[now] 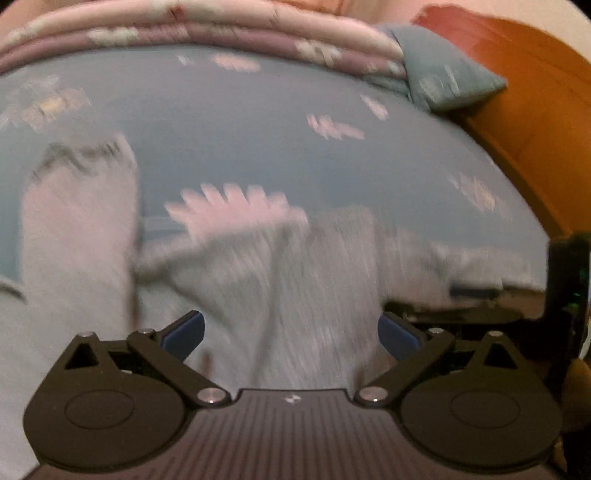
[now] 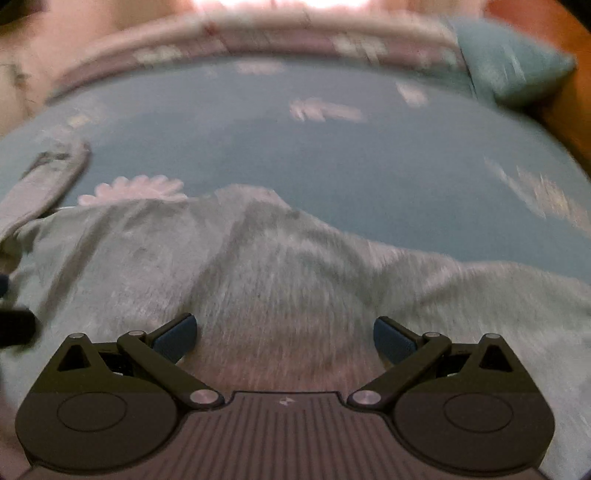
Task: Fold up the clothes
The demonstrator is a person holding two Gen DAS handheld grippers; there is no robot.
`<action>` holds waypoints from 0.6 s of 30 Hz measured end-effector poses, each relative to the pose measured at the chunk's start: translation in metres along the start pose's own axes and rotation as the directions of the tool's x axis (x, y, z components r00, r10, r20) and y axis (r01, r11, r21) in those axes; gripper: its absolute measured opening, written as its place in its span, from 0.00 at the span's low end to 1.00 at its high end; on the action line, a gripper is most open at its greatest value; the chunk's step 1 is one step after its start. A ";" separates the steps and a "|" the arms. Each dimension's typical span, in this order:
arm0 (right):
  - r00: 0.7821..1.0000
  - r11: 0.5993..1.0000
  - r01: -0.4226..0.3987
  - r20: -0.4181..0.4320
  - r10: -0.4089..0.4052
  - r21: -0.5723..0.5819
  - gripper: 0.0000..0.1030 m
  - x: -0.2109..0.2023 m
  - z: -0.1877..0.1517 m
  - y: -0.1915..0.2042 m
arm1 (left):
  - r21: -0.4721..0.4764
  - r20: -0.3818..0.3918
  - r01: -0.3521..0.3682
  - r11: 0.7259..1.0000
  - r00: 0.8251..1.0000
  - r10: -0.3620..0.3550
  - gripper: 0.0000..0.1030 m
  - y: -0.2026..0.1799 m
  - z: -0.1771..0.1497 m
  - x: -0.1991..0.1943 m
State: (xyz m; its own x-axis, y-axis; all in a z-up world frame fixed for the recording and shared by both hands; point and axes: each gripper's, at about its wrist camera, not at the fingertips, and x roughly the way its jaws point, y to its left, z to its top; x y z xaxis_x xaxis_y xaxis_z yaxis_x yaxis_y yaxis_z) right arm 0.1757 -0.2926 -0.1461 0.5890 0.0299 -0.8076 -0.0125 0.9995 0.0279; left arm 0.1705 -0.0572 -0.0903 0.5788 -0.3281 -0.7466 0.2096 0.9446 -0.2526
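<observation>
Blue floral bedsheet (image 2: 332,155) — wooden headboard (image 1: 535,122)

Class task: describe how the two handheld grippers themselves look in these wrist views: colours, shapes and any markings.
Both look alike. The left gripper and right gripper each have a matte black body with a ribbed central panel bearing a small pale logo, two round discs at the sides, black linkage arms on silver pivot pins, and dark blue finger pads. No cables or sleeves are visible.

A home bedroom: blue flower-printed bedsheet (image 2: 295,147), folded pink-and-mauve quilt (image 1: 184,33) along its far edge, teal pillow (image 2: 513,59) at its far right corner, wooden bedframe (image 1: 535,110) beyond.
</observation>
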 end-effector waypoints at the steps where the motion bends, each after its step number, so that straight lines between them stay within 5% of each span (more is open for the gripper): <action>1: 1.000 1.000 -0.010 -0.028 0.011 0.030 1.00 -0.004 0.011 0.000 | -0.007 0.015 -0.015 1.000 1.000 0.015 0.96 0.004 0.009 -0.010; 5: 0.995 0.997 -0.045 -0.085 0.050 0.067 0.98 -0.020 0.055 0.014 | -0.041 0.003 -0.093 0.995 0.996 0.093 0.93 0.028 0.036 -0.035; 10: 0.979 0.989 -0.146 -0.141 0.147 0.015 0.63 -0.023 0.105 0.060 | -0.117 -0.008 -0.157 0.981 0.988 0.157 0.86 0.074 0.056 -0.058; 11: 0.974 0.986 -0.164 -0.158 0.165 0.016 0.53 -0.021 0.113 0.069 | -0.122 -0.009 -0.146 0.982 0.989 0.146 0.83 0.084 0.060 -0.060; 14: 0.960 0.976 -0.212 -0.198 0.198 -0.054 0.47 -0.015 0.130 0.098 | -0.124 -0.034 -0.098 0.987 0.995 0.094 0.72 0.114 0.075 -0.059; 18: 0.932 0.926 -0.297 -0.281 0.228 -0.233 0.48 0.000 0.142 0.129 | -0.155 -0.086 -0.064 0.986 0.995 0.051 0.71 0.147 0.089 -0.044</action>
State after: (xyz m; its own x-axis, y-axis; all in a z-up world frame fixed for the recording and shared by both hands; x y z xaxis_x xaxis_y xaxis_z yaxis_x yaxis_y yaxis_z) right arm 0.2893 -0.1648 -0.0587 0.3191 0.2576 -0.9120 -0.3748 0.9182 0.1282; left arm 0.2455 0.0955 -0.0400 0.5186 -0.2773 -0.8088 0.0478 0.9539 -0.2964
